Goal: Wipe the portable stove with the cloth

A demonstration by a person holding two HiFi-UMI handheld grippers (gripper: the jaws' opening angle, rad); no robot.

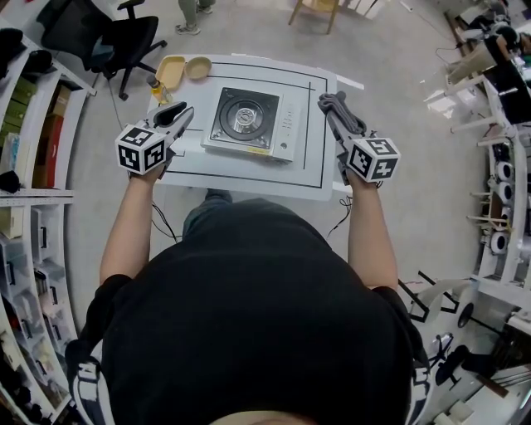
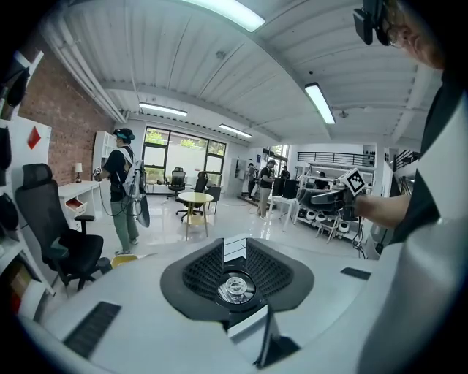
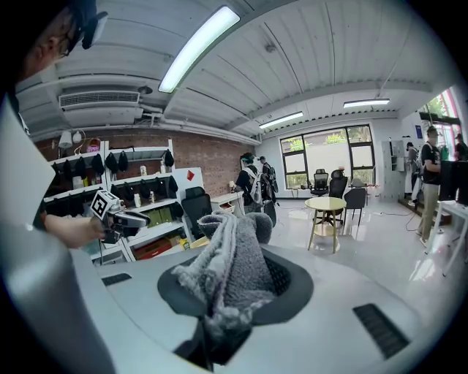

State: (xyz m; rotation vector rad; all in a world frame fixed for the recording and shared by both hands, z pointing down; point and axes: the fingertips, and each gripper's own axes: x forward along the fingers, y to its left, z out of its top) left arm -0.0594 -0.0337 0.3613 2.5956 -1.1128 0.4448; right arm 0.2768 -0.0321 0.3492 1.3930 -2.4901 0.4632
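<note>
The portable stove [image 1: 249, 123], silver with a black top and round burner, sits mid-table on the white table [image 1: 307, 178]. My right gripper [image 1: 333, 108] hovers over the table's right edge beside the stove, shut on a grey fluffy cloth [image 1: 342, 114]. In the right gripper view the cloth [image 3: 230, 270] bunches up between the jaws of the right gripper [image 3: 234, 230]. My left gripper [image 1: 178, 114] hangs over the table's left side, apart from the stove. In its own view the left gripper [image 2: 234, 250] has its jaws partly apart with nothing between them.
A yellow tray [image 1: 170, 71], a tan bowl [image 1: 197, 68] and a small bottle [image 1: 156, 90] stand at the table's back left corner. A black office chair [image 1: 116, 41] and shelves [image 1: 33, 149] lie to the left. A person's legs [image 1: 192, 15] stand beyond the table.
</note>
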